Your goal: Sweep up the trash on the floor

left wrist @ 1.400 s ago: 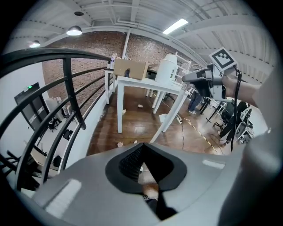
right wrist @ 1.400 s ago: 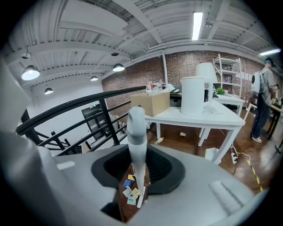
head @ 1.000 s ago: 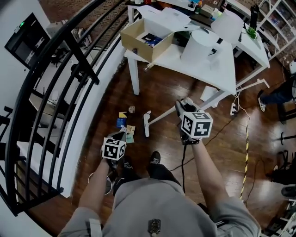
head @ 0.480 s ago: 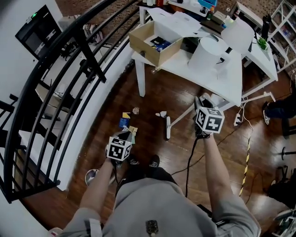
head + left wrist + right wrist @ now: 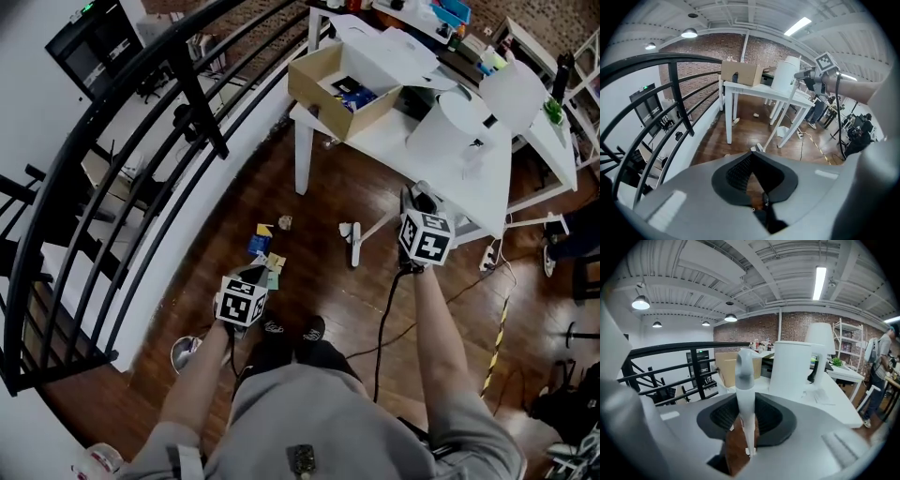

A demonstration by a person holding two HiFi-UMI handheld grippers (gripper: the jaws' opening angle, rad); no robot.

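The right gripper (image 5: 415, 201), centre-right, grasps a long white broom handle (image 5: 744, 371) whose head (image 5: 352, 246) rests on the dark wooden floor (image 5: 314, 211) right of the coloured paper scraps (image 5: 265, 246) at centre-left; the left gripper (image 5: 251, 277) below them is clenched on a thin dark rod (image 5: 769, 213).

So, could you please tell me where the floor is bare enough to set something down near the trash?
Bare wood lies between the trash scraps and the broom head, and between the scraps and the railing. It is crowded near the shoes and the cable, and the broom handle slants up beside the table.
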